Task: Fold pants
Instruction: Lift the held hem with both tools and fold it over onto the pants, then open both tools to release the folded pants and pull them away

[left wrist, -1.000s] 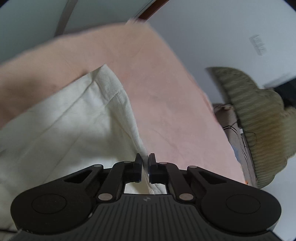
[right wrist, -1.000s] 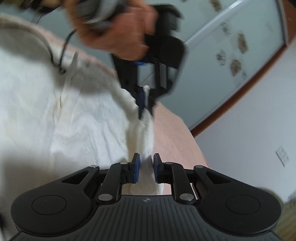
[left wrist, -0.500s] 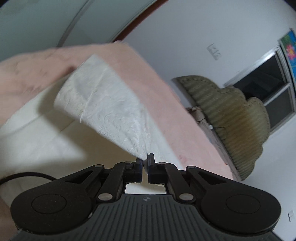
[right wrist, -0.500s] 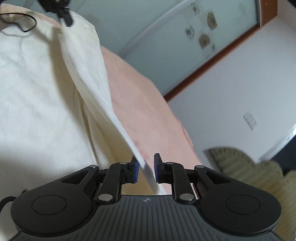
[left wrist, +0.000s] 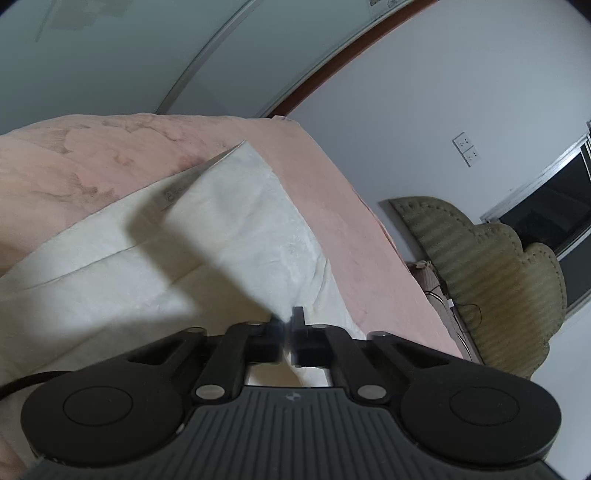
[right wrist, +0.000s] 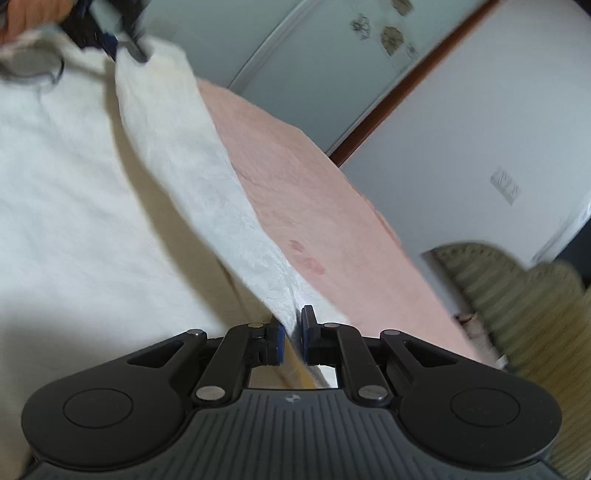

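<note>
The left gripper is closed on a corner of the cream pants, its 2 fingers nearly meeting with a thin sliver of cloth between them. From that pinch a flap of the pants rises, lifted off the layer below and throwing a dark shadow on it. The rest of the pants lies spread on a pink bedspread.

The right gripper pinches another corner of the same lifted edge between its blue pads. A taut strip of cloth runs from it up to the left gripper at top left of the right wrist view, where a hand seems to be holding it, though that corner is blurred.

Beyond the bed stand a green headboard, a white wall with an outlet, and glass doors.
</note>
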{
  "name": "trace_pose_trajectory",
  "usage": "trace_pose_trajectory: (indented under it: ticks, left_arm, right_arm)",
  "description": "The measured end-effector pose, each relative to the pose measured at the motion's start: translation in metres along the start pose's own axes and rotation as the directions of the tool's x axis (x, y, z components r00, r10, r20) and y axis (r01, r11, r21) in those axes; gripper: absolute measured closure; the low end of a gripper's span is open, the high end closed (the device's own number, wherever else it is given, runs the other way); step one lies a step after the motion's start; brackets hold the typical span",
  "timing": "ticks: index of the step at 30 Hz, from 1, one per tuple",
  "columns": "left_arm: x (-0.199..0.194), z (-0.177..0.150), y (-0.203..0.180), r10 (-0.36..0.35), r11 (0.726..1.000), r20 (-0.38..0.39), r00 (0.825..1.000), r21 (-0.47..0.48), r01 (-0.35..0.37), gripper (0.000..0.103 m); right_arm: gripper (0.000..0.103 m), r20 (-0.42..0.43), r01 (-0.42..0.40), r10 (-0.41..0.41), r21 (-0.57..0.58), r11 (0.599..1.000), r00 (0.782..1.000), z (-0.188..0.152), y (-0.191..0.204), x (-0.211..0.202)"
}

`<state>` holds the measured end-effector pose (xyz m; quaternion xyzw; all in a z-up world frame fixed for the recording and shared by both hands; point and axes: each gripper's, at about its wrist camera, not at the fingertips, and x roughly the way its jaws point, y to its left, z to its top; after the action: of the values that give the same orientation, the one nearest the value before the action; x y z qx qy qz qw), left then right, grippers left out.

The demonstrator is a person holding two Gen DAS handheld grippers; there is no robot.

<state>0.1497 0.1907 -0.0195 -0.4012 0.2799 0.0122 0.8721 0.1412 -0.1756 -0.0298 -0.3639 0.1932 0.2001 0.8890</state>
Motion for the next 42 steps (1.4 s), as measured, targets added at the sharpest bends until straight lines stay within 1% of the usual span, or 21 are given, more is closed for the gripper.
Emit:
trace_pose_trajectory:
  ticks: [1, 3, 7, 10, 12, 16, 20, 22, 27, 29, 31, 32, 33, 34, 35, 36, 37, 38, 39, 40, 42]
  left_arm:
    - [-0.007, -0.001, 0.000, -0.013, 1.000, 0.010, 1.000, 0.004, 0.013, 0.102]
    - [-0.022, -0.005, -0.006, -0.017, 0.999, 0.032, 0.999, 0.050, 0.015, 0.102]
    - [-0.066, -0.014, -0.012, -0.056, 0.992, 0.044, 0.997, 0.114, 0.050, 0.102]
    - [-0.096, -0.022, -0.014, -0.051, 0.983, 0.049, 0.997, 0.177, 0.042, 0.102]
    - [-0.107, -0.029, -0.009, -0.037, 0.981, 0.037, 0.999, 0.193, 0.029, 0.102]
    - [-0.111, -0.044, 0.007, 0.031, 0.980, 0.026, 0.999, 0.195, -0.036, 0.102]
    - [-0.098, -0.053, 0.024, 0.091, 0.975, 0.009, 0.996, 0.204, -0.091, 0.100]
    - [-0.090, -0.057, 0.033, 0.132, 0.969, -0.004, 0.991, 0.211, -0.128, 0.100]
    - [-0.089, -0.070, 0.039, 0.146, 0.958, 0.045, 0.988, 0.244, -0.152, 0.094]
    - [-0.090, -0.073, 0.034, 0.169, 0.948, 0.058, 0.984, 0.264, -0.178, 0.091]
    - [-0.093, -0.075, 0.025, 0.210, 0.929, 0.075, 0.975, 0.297, -0.223, 0.086]
    - [-0.096, -0.076, 0.021, 0.226, 0.919, 0.086, 0.970, 0.311, -0.242, 0.082]
    - [-0.101, -0.077, 0.019, 0.242, 0.911, 0.099, 0.965, 0.318, -0.261, 0.081]
    - [-0.107, -0.078, 0.017, 0.260, 0.904, 0.115, 0.959, 0.320, -0.283, 0.077]
    - [-0.113, -0.079, 0.014, 0.271, 0.898, 0.130, 0.954, 0.324, -0.299, 0.075]
    - [-0.119, -0.080, 0.009, 0.289, 0.887, 0.151, 0.945, 0.329, -0.324, 0.074]
    - [-0.124, -0.083, 0.002, 0.307, 0.870, 0.181, 0.934, 0.344, -0.353, 0.075]
    - [-0.127, -0.087, -0.008, 0.310, 0.854, 0.206, 0.928, 0.369, -0.368, 0.075]
    - [-0.129, -0.091, -0.020, 0.300, 0.840, 0.218, 0.929, 0.400, -0.366, 0.075]
    - [-0.129, -0.098, -0.033, 0.273, 0.828, 0.212, 0.938, 0.445, -0.342, 0.075]
    - [-0.124, -0.116, -0.062, 0.193, 0.797, 0.147, 0.970, 0.553, -0.242, 0.071]
  right_arm:
    - [0.094, 0.005, -0.023, 0.023, 0.036, 0.999, 1.000, -0.001, -0.002, -0.006]
    - [0.094, 0.016, -0.074, 0.073, 0.108, 0.991, 0.997, -0.004, -0.005, -0.019]
    - [0.094, 0.053, -0.175, 0.167, 0.227, 0.958, 0.985, -0.010, -0.005, -0.051]
    - [0.094, 0.070, -0.234, 0.224, 0.253, 0.939, 0.972, -0.014, 0.003, -0.079]
    - [0.095, 0.069, -0.260, 0.251, 0.249, 0.933, 0.966, -0.016, 0.013, -0.095]
    - [0.095, 0.053, -0.293, 0.288, 0.232, 0.928, 0.956, -0.020, 0.034, -0.113]
    - [0.095, 0.023, -0.282, 0.284, 0.231, 0.931, 0.958, -0.024, 0.050, -0.113]
    - [0.094, 0.000, -0.290, 0.300, 0.246, 0.925, 0.954, -0.027, 0.055, -0.106]
    - [0.090, 0.055, -0.214, 0.207, 0.234, 0.948, 0.977, -0.034, 0.068, -0.109]
    - [0.084, 0.042, -0.152, 0.147, 0.210, 0.966, 0.988, -0.033, 0.076, -0.114]
    - [0.069, 0.010, -0.081, 0.080, 0.181, 0.980, 0.997, -0.029, 0.081, -0.120]
    - [0.066, -0.005, -0.066, 0.068, 0.170, 0.983, 0.998, -0.027, 0.080, -0.123]
    - [0.065, -0.013, -0.077, 0.080, 0.166, 0.983, 0.997, -0.027, 0.077, -0.130]
    - [0.063, -0.018, -0.111, 0.115, 0.172, 0.979, 0.993, -0.028, 0.072, -0.137]
    - [0.061, -0.014, -0.141, 0.146, 0.192, 0.971, 0.989, -0.032, 0.065, -0.146]
    - [0.059, -0.001, -0.147, 0.151, 0.233, 0.961, 0.988, -0.038, 0.058, -0.156]
    - [0.056, 0.012, -0.132, 0.135, 0.290, 0.948, 0.991, -0.045, 0.048, -0.164]
    - [0.052, 0.018, -0.105, 0.106, 0.356, 0.929, 0.994, -0.054, 0.038, -0.170]
    - [0.038, 0.013, -0.070, 0.071, 0.426, 0.902, 0.997, -0.065, 0.027, -0.174]
    - [0.026, -0.003, -0.024, 0.029, 0.503, 0.864, 1.000, -0.079, 0.015, -0.177]
    - [0.024, -0.081, 0.072, -0.026, 0.644, 0.762, 0.996, -0.103, -0.010, -0.173]
